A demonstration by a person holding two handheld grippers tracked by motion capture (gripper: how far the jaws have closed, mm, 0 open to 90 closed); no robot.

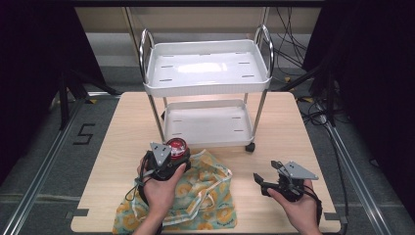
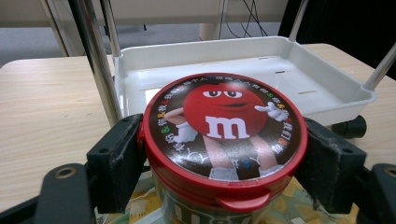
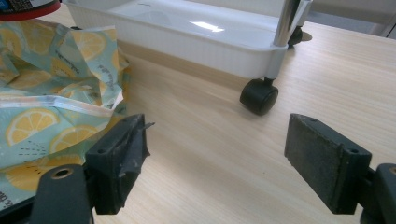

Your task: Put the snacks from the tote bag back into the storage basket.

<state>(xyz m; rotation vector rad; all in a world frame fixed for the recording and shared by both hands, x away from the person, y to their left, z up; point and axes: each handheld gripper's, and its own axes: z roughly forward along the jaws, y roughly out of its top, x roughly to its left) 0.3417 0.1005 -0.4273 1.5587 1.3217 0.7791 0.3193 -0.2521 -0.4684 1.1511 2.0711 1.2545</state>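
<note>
Left gripper view: a jar point(image 2: 224, 154) with a red lid point(image 2: 225, 135) is clamped between the two black jaws, one pad pressed against each side just below the lid's rim. A red cartoon figure with a white "m" is printed on the lid, ringed by small coloured characters. Under the jar a strip of lemon-print cloth point(image 2: 140, 205) is seen, and behind it the cart's lower tray point(image 2: 327, 79) and a chrome leg point(image 2: 95, 60).

From the high view, the left gripper point(image 1: 169, 155) is seen at the near left of the worktop point(image 1: 288, 122), held in a hand point(image 1: 159, 188), with the jar point(image 1: 177, 148) over the far edge of the cloth point(image 1: 205, 196) and just in front of the white cart point(image 1: 208, 68). The cloth is spread crumpled across the near middle of the worktop. The right gripper point(image 1: 266, 176) is held in the other hand point(image 1: 298, 205) at the near right, well apart from the jar and just right of the cloth.

In the right gripper view the jaws are seen spread wide with nothing between them, above bare worktop point(image 3: 210, 154). The cloth point(image 3: 51, 102) lies beside one jaw, and a black castor point(image 3: 259, 95) of the cart is seen ahead.
</note>
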